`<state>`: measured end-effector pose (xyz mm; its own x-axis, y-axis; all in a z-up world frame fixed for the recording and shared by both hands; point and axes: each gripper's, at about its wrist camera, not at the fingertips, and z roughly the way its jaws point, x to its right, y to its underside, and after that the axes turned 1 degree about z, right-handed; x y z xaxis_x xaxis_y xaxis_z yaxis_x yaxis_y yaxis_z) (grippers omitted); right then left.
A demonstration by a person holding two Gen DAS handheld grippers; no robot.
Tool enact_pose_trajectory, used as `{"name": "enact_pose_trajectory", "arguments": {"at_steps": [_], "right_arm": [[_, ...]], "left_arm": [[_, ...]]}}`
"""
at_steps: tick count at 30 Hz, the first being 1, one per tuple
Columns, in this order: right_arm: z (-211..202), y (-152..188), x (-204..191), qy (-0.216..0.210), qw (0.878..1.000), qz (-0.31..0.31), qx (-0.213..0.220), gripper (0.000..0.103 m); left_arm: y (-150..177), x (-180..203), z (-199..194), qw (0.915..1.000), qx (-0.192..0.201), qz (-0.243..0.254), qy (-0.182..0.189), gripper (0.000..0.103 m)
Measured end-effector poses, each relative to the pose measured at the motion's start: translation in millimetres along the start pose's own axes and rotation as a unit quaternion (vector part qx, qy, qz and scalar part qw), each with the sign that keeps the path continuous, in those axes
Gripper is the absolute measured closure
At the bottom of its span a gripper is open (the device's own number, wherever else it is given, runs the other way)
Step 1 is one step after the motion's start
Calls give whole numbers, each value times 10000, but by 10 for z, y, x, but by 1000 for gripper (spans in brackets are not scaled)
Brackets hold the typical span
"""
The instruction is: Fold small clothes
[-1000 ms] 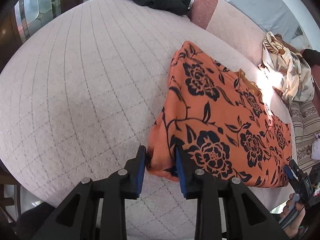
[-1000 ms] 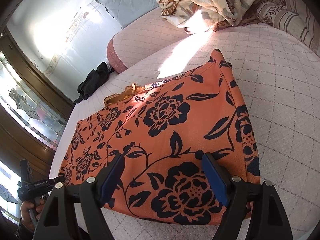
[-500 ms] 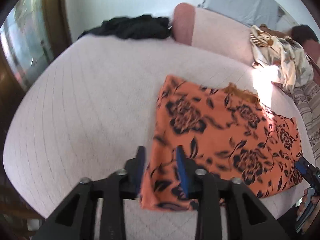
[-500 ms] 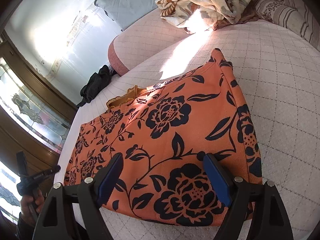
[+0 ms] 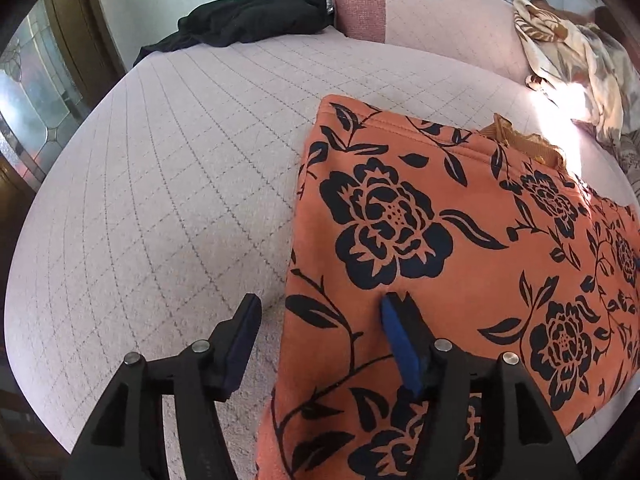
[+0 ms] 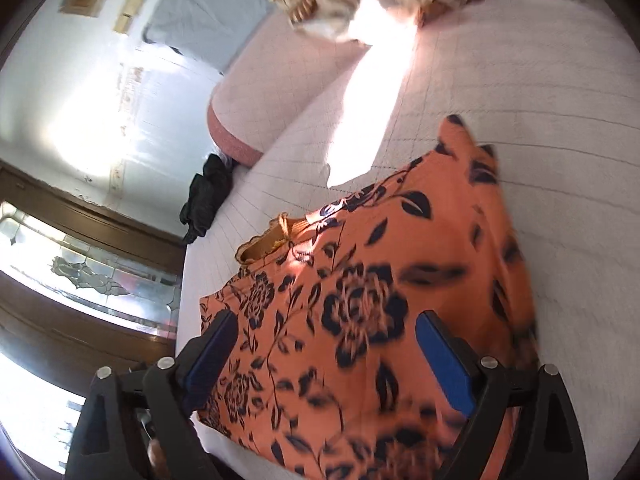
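An orange garment with dark floral print (image 5: 460, 288) lies flat on the quilted pale pink bed cover (image 5: 180, 200). My left gripper (image 5: 320, 320) hovers at the garment's left edge. Its jaws are opening: one fingertip is over the bare cover and the other over the cloth, and neither pad presses on it. In the right wrist view the same garment (image 6: 380, 248) fills the middle, blurred by motion. My right gripper (image 6: 328, 344) stands over it with jaws opening wide, and the cloth lies below them unpinched. A mustard frilled trim (image 6: 272, 236) peeks out at the garment's far edge.
A black garment (image 5: 256, 16) lies at the bed's far corner beside a pink bolster (image 5: 360, 0). A crumpled cream floral cloth (image 5: 572, 60) sits at the far right in sunlight. Wooden doors with patterned glass (image 6: 100, 280) stand past the bed's left edge.
The left gripper let go of the garment's near corner, opened, and moved forward along its left edge. The right gripper opened wider, rolled, and shifted across the garment.
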<state>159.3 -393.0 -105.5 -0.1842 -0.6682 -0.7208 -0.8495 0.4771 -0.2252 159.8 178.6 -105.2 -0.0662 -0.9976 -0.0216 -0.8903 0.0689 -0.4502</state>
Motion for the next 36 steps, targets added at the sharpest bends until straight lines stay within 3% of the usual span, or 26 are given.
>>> {"name": "enact_pose_trajectory", "arguments": {"at_steps": [2,4,7,10,15,19,22,25,29,32,36], "right_arm": [[225,-297,228,211,9990,400,-59,11],[175,-452,389,74,9946,986,302,11],[15,-393,268,240,9927,1069,502,11],[-118,-50,50,329,9970,604,354,11],[-555,865,-208,376,9982,120,441,11],[-724,1500,-139,92,9978,532,372,11],[-679,1696,203,107,9919,1221,318,11],[-666,1705,436,29,9848,1689,392,11],[-795,1565,499,3,9800,1819,808,11],[-791,1446,591,-171,9740,2075,897,11],[-789,1364,607,-34,9703,2143,1123,11]], "left_arm": [[-35,19,6,10000,8,-55,5,39],[-29,29,7,10000,38,-49,-4,39],[25,1,19,9999,62,-115,10,37],[60,-42,-10,9998,86,-169,-11,32],[99,-109,-23,9998,74,-200,44,32],[99,-98,-50,9995,-24,-312,82,32],[160,-91,-143,9995,-34,-303,75,32],[235,-76,-379,9994,199,-266,53,32],[349,67,-670,9978,553,-265,253,32],[416,359,-735,9970,581,-39,503,32],[476,876,-668,9960,483,525,542,32]]}}
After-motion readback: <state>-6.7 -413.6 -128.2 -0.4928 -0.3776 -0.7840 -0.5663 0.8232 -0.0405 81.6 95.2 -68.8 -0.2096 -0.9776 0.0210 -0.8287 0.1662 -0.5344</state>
